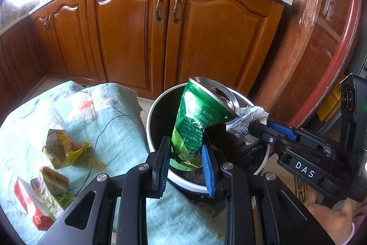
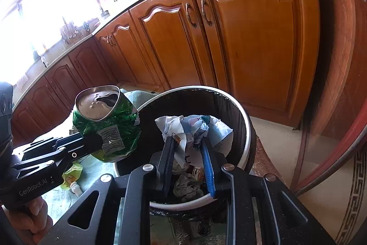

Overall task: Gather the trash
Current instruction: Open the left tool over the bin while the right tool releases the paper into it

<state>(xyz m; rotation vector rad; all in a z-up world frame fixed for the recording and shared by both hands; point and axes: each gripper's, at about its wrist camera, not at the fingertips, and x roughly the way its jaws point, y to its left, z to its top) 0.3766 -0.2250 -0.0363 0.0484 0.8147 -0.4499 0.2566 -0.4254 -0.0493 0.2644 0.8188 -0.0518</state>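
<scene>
Left wrist view, left to right: pale green floral cloth (image 1: 110, 130) lies spread beside the bin, carrying loose trash: a red-and-white carton (image 1: 29, 203), a small brown packet (image 1: 55, 178), a crumpled yellow wrapper (image 1: 62, 148). Left tool (image 1: 186, 161) is narrowed onto the lower end of a crushed green can (image 1: 197, 121), pads pressing both sides; can stands tilted, its silver top up, over the near rim of the round white-rimmed trash bin (image 1: 151, 111). Right tool (image 1: 248, 128) enters from the right, clamped on crumpled white paper (image 1: 250, 116), which touches the can's top edge, over the bin. A hand (image 1: 332, 217) grips its handle at lower right.

Right wrist view, left to right: a hand (image 2: 29, 212) holds the left tool (image 2: 96, 141) with the can (image 2: 107, 123) at the bin's (image 2: 243, 111) left rim. Right tool (image 2: 188, 148) nips the paper (image 2: 195, 128) over the bin's black-lined interior, above trash already inside. Wooden cabinet doors (image 2: 252, 43) stand behind.
</scene>
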